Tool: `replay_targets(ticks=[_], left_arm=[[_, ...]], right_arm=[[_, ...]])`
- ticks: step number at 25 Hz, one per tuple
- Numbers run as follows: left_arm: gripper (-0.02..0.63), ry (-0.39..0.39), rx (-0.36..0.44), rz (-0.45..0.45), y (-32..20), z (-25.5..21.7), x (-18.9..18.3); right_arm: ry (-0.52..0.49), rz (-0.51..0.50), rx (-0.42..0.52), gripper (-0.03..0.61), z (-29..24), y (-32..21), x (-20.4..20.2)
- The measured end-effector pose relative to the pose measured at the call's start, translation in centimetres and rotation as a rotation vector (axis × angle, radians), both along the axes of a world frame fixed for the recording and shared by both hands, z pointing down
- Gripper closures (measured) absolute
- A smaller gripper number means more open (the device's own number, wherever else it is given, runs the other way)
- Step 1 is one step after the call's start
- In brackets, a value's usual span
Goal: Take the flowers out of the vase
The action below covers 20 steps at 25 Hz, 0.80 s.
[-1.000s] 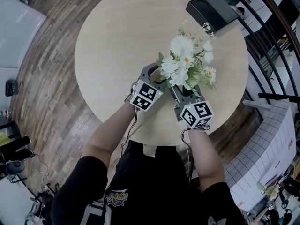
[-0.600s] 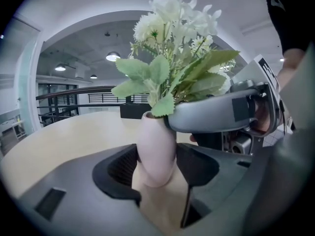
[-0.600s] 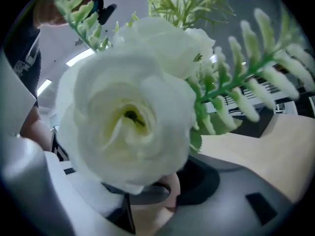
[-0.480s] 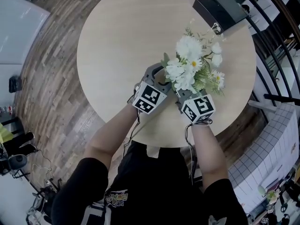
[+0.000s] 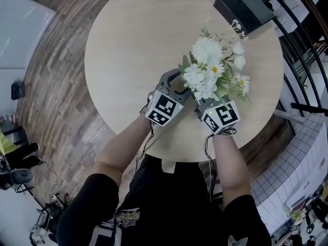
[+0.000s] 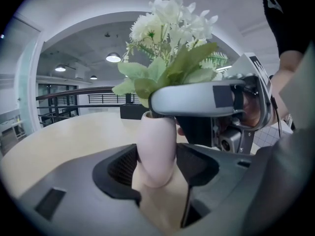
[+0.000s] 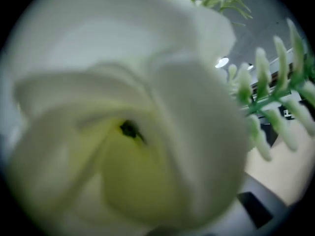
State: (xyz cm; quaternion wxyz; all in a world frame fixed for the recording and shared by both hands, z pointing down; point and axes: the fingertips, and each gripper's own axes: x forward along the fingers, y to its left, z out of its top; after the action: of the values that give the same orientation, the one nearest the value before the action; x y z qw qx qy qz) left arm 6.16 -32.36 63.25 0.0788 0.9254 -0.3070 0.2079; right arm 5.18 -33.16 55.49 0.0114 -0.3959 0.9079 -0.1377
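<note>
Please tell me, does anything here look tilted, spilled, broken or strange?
Nothing is spilled or broken. The vase stands upright, clamped by the left gripper, flowers in it. One oddity: a white bloom fills the right gripper view. The fingers of the right gripper have just been closing, apparently around the flowers.

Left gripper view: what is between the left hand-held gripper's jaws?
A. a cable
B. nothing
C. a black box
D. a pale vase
D: the left hand-held gripper has the vase, with flowers in it, between its jaws.
</note>
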Motion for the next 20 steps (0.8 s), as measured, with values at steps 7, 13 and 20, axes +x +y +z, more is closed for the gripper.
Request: replay_targets(ticks=[7, 13, 20], left_arm=[[0.359, 0.0, -0.001, -0.007, -0.1, -0.1, -0.1], [0.359, -0.005, -0.004, -0.005, -0.1, 0.0, -0.1], [0.359, -0.012, -0.009, -0.007, -0.2, 0.1, -0.2]], right_arm=[[0.027, 0.011, 0.01, 0.476, -0.1, -0.4, 0.2], [-0.01, 0.021, 0.02, 0.488, -1.6, -0.4, 0.6], [-0.07, 0.052, 0.025, 0.494, -4.2, -0.5, 1.8]])
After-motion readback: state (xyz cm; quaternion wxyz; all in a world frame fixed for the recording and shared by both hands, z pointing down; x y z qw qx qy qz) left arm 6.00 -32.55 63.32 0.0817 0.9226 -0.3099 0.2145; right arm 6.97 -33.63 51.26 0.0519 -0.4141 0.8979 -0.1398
